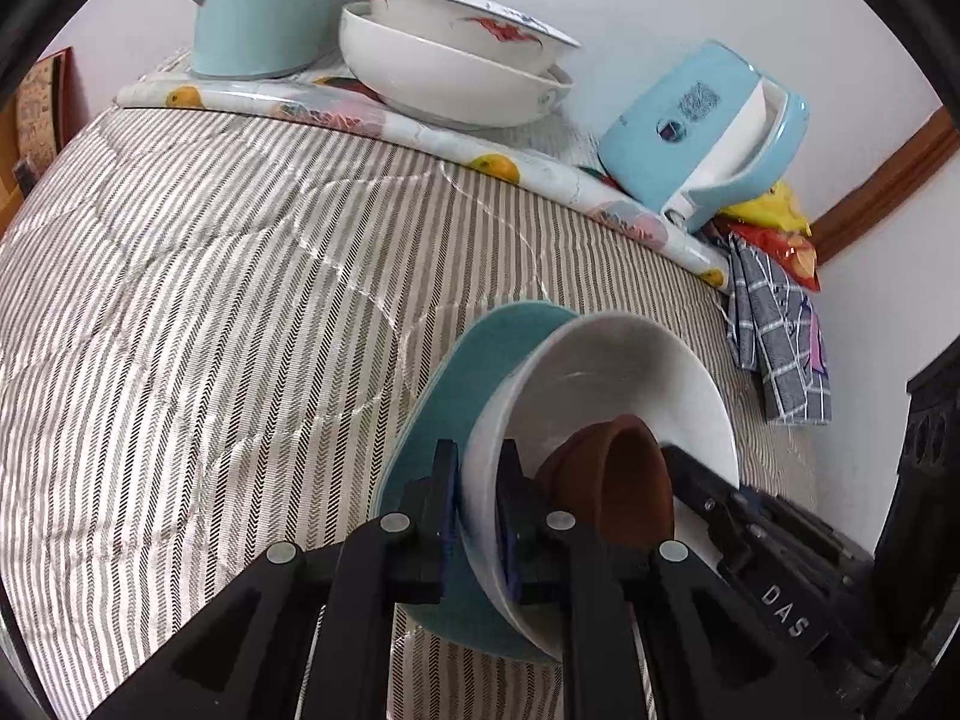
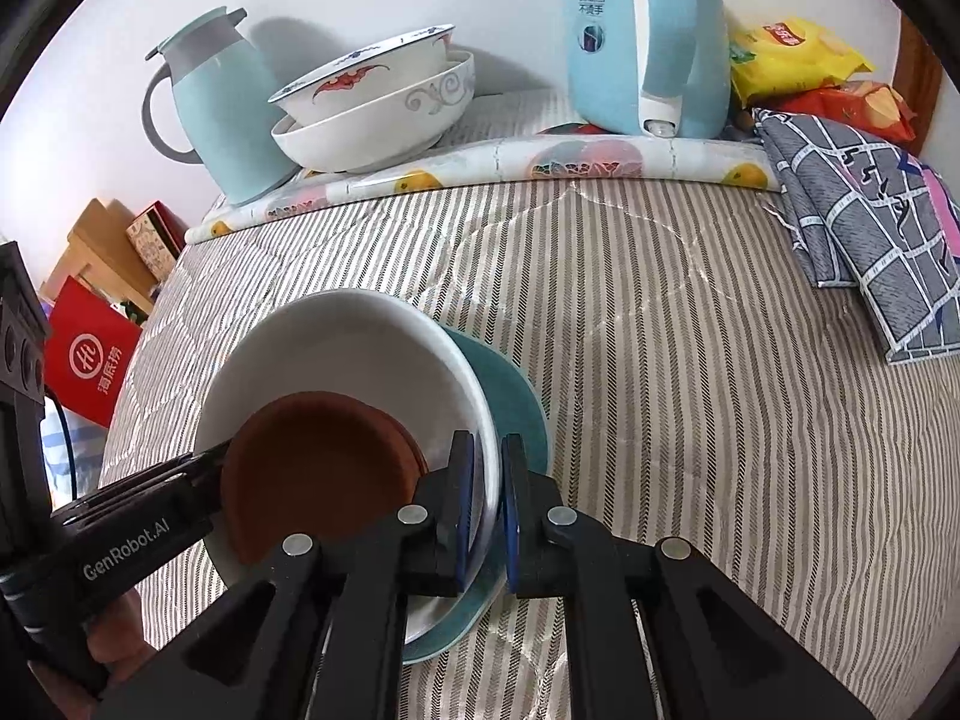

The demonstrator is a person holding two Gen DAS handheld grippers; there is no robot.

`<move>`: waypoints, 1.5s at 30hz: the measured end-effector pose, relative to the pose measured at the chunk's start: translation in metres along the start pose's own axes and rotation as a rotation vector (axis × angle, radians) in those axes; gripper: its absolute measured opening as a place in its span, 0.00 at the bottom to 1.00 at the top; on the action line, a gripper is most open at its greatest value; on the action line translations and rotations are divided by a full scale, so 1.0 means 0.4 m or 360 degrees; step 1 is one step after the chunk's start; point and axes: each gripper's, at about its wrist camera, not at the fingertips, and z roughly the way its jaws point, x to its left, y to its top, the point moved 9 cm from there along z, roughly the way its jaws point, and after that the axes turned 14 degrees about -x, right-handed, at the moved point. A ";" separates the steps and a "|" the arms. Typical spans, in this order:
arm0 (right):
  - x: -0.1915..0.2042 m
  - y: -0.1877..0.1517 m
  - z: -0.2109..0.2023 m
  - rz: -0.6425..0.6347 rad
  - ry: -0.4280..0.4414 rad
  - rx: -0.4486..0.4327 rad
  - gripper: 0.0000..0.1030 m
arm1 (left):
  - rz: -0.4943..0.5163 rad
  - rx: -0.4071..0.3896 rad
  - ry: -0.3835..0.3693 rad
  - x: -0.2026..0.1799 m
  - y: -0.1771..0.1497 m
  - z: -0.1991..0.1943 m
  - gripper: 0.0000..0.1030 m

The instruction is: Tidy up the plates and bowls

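Observation:
A white bowl sits on a teal plate and holds small brown dishes. My left gripper is shut on the white bowl's rim at one side. My right gripper is shut on the opposite rim of the same bowl, over the teal plate; the brown dishes lie inside. Each gripper shows in the other's view, the right one and the left one. Two stacked bowls, one with red patterns, stand at the back.
The striped quilted cloth covers the surface. A light blue jug, a light blue kettle, a fruit-print mat, snack bags and a checked cloth line the back. A red bag is left.

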 end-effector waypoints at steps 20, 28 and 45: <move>-0.024 0.016 -0.113 -0.0051 -0.0029 -0.0086 0.29 | 0.0043 -0.0099 0.0009 0.003 0.008 -0.098 0.30; -0.087 0.008 -0.249 -0.0046 -0.0157 -0.0206 0.58 | 0.0149 -0.0230 -0.0038 -0.072 -0.010 -0.209 0.59; -0.231 -0.111 -0.537 0.0056 -0.0316 -0.0347 0.65 | 0.0346 -0.0391 -0.0217 -0.320 -0.164 -0.419 0.84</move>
